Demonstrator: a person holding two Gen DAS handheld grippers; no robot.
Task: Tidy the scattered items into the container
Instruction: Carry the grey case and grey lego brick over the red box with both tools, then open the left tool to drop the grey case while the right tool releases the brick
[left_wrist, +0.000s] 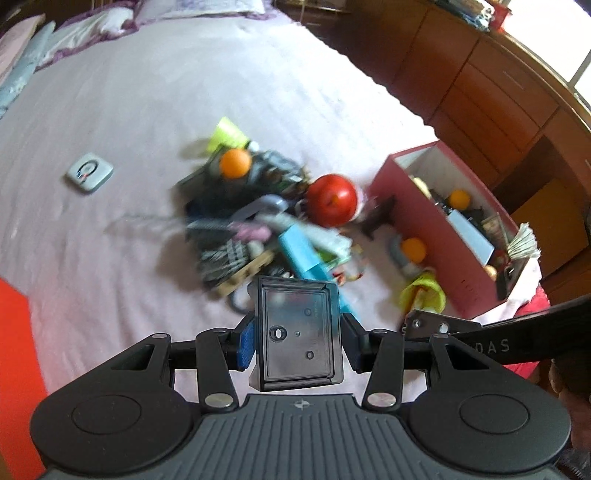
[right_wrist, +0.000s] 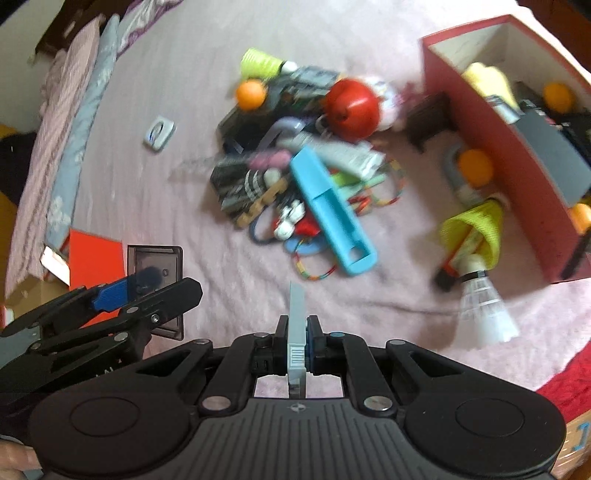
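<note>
Overhead, left tool (left_wrist: 298, 338) gripping dark tray (left_wrist: 299, 334), red box (left_wrist: 424, 218) at bed edge (left_wrist: 517, 310)

Motion blur smeared the heap of small items (left_wrist: 258, 221) at the bed's centre, so most pieces in it could not be told apart. The dark case (left_wrist: 299, 339) between the left fingers hid the bed behind it. In the red box (right_wrist: 517, 155) at two o'clock in the right wrist view, the contents were blurred and its far end was cut off by the picture's edge. The grey strip (right_wrist: 296, 332) in the right fingers was too thin to identify.
</note>
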